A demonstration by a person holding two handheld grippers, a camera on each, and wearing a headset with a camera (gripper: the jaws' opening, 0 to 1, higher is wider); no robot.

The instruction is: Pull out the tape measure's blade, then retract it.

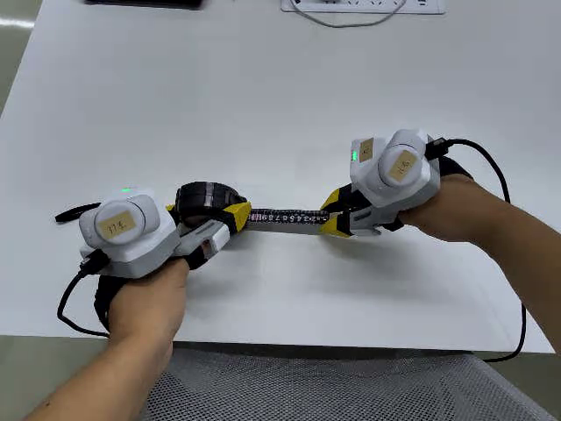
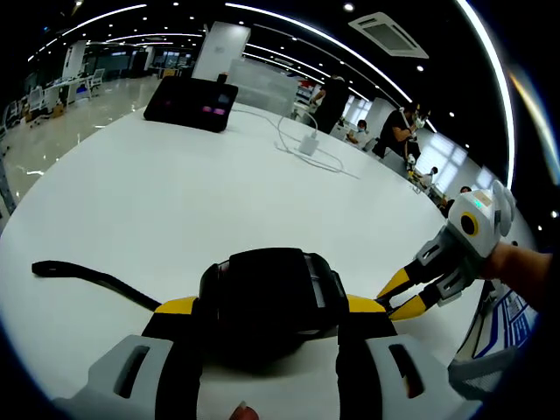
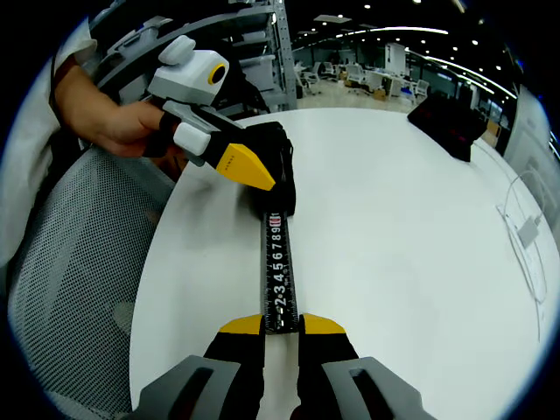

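Observation:
A black tape measure case lies on the white table, and my left gripper is shut on it. In the left gripper view the case sits between the yellow-tipped jaws. Its dark blade with printed numbers runs a short way to the right. My right gripper is shut on the blade's end. The right gripper view looks along the blade from the right gripper back to the case, with the left gripper on it. A black wrist strap trails from the case.
A white power strip with a cable lies at the table's far edge, and a dark flat device sits farther back. A mesh chair seat is below the near table edge. People stand in the far background.

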